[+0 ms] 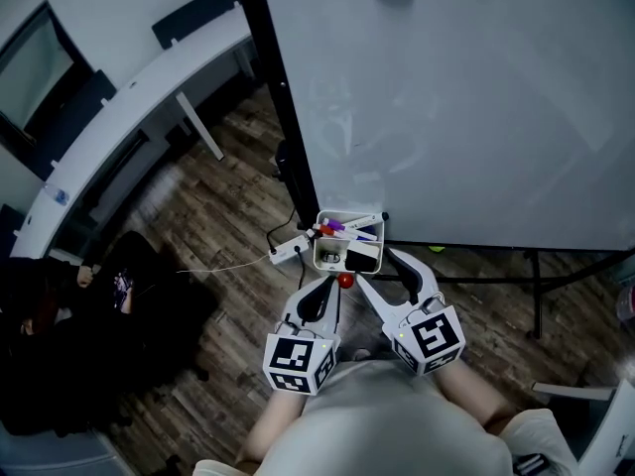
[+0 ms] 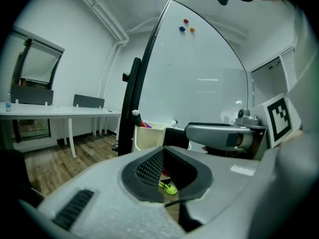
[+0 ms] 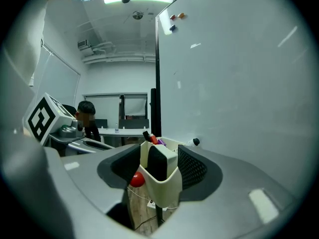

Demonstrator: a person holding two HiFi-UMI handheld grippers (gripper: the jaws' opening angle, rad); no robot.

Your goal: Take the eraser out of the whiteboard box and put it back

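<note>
The cream whiteboard box (image 1: 319, 250) hangs at the whiteboard's (image 1: 446, 97) lower left corner, with coloured markers (image 1: 342, 228) at its far side. The black eraser (image 1: 363, 258) stands in its near part. My right gripper (image 1: 382, 264) is open, and in the right gripper view its jaws straddle the box's near end (image 3: 167, 193) with the eraser (image 3: 158, 162) between the pads, neither pad pressing on it. My left gripper (image 1: 334, 281) hangs just below and left of the box, shut on nothing (image 2: 163, 156). Its view shows the box (image 2: 149, 136) and eraser (image 2: 175, 137) close ahead.
A red ball (image 1: 344, 280) sits under the box. The whiteboard's black post (image 1: 273, 87) rises at the left. A white power strip (image 1: 286, 251) and cable lie on the wood floor. A long white desk (image 1: 149, 97) stands far left, and a person (image 3: 87, 118) beyond it.
</note>
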